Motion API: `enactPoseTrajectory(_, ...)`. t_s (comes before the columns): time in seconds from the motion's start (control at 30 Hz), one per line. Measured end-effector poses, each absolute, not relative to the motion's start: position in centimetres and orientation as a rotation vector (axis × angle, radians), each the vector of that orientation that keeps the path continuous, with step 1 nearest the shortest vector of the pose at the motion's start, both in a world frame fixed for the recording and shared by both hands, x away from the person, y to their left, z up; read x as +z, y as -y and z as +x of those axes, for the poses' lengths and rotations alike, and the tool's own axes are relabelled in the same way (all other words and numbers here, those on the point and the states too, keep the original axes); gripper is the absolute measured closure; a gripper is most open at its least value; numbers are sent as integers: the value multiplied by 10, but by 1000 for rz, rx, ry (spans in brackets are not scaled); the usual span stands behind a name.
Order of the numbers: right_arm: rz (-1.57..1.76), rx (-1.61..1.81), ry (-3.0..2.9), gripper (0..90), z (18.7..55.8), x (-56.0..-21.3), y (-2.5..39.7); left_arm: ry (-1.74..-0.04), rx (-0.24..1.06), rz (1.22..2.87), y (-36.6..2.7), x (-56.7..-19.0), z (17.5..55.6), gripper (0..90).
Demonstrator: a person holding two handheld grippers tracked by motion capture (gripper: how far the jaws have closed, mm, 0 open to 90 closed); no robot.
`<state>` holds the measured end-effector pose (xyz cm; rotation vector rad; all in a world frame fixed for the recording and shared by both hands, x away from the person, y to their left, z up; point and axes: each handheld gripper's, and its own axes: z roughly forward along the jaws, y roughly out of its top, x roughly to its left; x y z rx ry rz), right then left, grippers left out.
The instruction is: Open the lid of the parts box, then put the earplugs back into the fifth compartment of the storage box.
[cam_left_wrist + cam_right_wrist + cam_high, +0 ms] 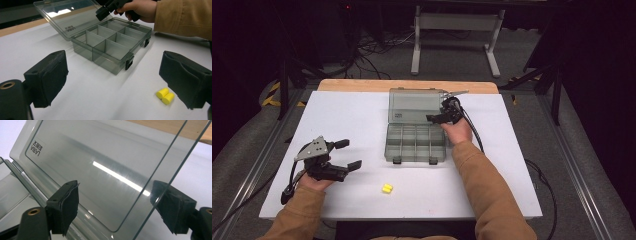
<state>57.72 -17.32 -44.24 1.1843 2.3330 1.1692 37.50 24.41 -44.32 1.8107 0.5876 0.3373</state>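
Observation:
A clear grey compartment box (416,144) lies mid-table with its lid (413,104) swung up and leaning back. Its divided cells (112,42) look empty. My right gripper (438,118) is at the lid's right edge. In the right gripper view it stands open (117,207), with the clear lid (100,165) between the jaws and neither pad pressing on it. My left gripper (349,154) rests open at the near left, with nothing between its fingers (112,85). Two yellow foam earplugs (387,188) lie together on the table, close to the left gripper's right jaw (165,95).
The white table top (512,165) has a bare wooden strip (407,85) along its far edge. Cables trail from both grippers over the table's sides. Beyond the table are a dark floor and a metal stand (457,30).

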Motion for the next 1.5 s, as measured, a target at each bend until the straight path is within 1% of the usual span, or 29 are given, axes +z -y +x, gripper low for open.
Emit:
enactPoseTrajectory(0.5,1239,1123,-2325,230,578,-443,178,-588,339,1811,-244,-443,375,89)
enactPoseTrajectory(0.7,1231,1120,-2314,217,573,-435,180,-583,352,1807,-245,-443,376,87)
enactPoseTrajectory(0.9,1124,1154,-2323,217,559,-418,172,-587,344,1810,-246,-442,374,85)
enactPoseTrajectory(1.13,965,1217,-2353,217,533,-399,156,-581,375,1800,-249,-443,372,81)
enactPoseTrajectory(1.5,813,1303,-2388,217,502,-381,138,-596,396,1797,-254,-444,368,74)
